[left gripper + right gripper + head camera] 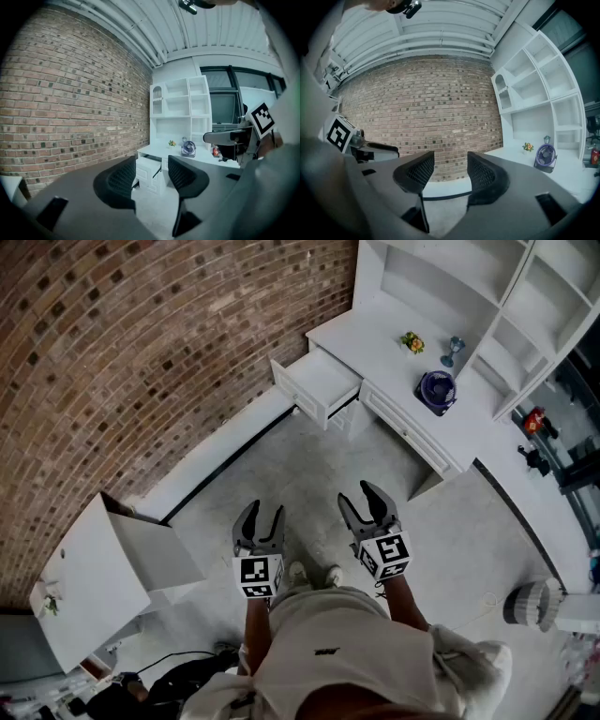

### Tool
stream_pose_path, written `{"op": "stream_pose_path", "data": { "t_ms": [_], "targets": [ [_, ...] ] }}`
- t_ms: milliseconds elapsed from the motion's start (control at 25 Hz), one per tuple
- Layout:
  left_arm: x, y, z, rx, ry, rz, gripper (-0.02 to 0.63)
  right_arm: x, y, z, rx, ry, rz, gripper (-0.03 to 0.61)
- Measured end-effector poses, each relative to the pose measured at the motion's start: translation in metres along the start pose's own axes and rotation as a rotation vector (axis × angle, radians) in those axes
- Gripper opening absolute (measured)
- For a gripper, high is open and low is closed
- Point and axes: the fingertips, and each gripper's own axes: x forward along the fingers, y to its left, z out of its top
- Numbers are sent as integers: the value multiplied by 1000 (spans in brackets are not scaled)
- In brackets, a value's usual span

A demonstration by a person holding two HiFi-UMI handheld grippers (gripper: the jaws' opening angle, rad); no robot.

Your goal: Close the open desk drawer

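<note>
The white desk [389, 362] stands against the brick wall at the upper right of the head view. Its left drawer [319, 382] is pulled out into the room. Both grippers hover over the floor well short of it, in front of the person's body. The left gripper [263, 512] is open and holds nothing. So is the right gripper [358, 495], which is slightly nearer the desk. In the left gripper view the open drawer [149, 169] shows far off between the spread jaws of the left gripper [151, 182]. The right gripper [446, 174] faces the brick wall, the desk's end [562, 164] at its right.
A small purple fan [436, 390], a flower pot [412, 341] and a blue ornament [454, 351] stand on the desktop below white shelves [506, 296]. A white cabinet [89, 582] with an open door is at the left. A striped bin [532, 604] sits at the right.
</note>
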Motion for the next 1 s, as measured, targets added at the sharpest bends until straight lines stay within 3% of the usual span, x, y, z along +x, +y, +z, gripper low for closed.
{"op": "stream_pose_path", "data": {
  "t_ms": [480, 1000],
  "targets": [
    [8, 88, -10, 13, -8, -44, 227, 63, 54, -2, 2, -14, -58, 225],
    [50, 114, -8, -5, 0, -59, 227, 114, 54, -15, 11, 33, -33, 225]
  ]
}}
